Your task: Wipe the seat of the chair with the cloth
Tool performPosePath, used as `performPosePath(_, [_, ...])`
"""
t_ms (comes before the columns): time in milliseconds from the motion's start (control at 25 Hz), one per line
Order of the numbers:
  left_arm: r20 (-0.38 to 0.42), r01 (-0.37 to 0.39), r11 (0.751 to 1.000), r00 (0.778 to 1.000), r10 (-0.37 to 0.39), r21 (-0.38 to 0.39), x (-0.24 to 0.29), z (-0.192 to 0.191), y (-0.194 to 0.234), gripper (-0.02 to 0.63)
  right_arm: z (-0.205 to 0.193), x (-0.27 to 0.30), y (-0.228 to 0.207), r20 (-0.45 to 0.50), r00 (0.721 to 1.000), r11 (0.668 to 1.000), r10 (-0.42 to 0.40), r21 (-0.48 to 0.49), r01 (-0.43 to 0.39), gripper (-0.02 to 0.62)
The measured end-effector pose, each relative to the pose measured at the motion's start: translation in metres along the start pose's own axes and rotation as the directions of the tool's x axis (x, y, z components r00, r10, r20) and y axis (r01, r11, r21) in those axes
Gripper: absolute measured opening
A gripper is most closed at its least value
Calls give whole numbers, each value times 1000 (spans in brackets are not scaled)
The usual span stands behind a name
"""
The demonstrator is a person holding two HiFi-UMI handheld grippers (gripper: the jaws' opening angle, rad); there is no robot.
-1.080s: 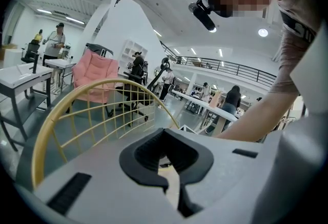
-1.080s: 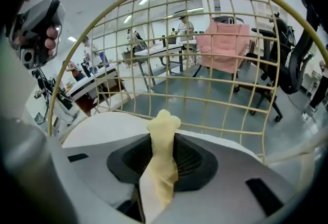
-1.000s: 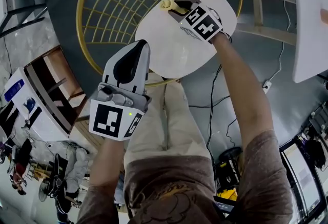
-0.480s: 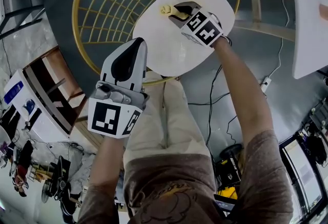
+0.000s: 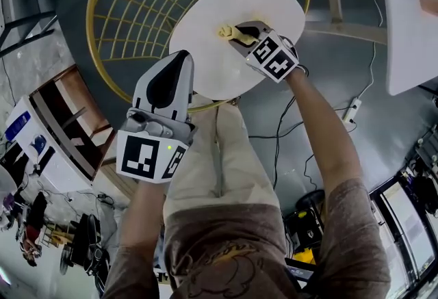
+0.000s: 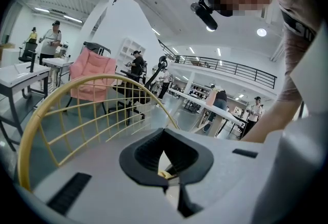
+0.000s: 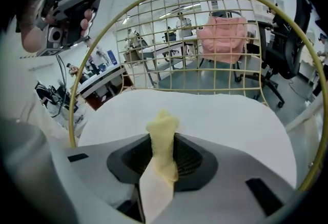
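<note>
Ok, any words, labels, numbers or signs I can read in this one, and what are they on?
No text can be read in any view.
Left cube: black-and-white square marker pattern only, no letters or digits.
Right cube: the same kind of pattern, no letters or digits.
Monitor at the head view's lower right: too small and blurred to read.
Cloth and seat: plain, no print.

Pink armchair point(image 7: 223, 38), black office chair point(image 7: 285, 48) beyond.
</note>
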State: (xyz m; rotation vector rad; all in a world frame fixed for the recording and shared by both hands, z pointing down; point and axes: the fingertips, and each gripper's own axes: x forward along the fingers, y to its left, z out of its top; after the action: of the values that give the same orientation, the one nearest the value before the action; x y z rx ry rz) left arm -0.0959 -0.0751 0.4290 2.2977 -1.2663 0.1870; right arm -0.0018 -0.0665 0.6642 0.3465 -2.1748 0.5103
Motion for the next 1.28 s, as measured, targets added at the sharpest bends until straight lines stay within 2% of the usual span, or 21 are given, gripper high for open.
performPosePath(160, [-3, 13, 1000, 1000, -13, 2, 1, -2, -9, 9, -25, -9, 17, -30, 1000, 1000, 5, 1, -5, 130])
performPosePath(400, [-2, 30, 999, 1000, -30, 11, 0, -3, -23, 9, -53, -20, 44, -1, 1000, 999, 14, 47, -14, 130])
performPosePath(560, [-4, 40, 999, 999, -40, 13, -2, -7, -32, 9, -74, -26, 59, -23, 1000, 997, 10, 71, -9, 130])
performPosePath(800, [-6, 57, 998, 998, -57, 18, -6, -10, -46, 9, -93, -34, 87, -39, 998, 997, 41, 63, -38, 130])
performPosePath(1040, [-10, 75, 997, 997, -75, 18, -10, -13, -56, 9, -109, -38, 105, -49, 997, 991, 62, 124, -56, 130])
performPosePath(1280, [-18, 95, 995, 995, -95, 17, -6, -13, -64, 9, -119, -48, 118, 2, 997, 981, 78, 181, -77, 130])
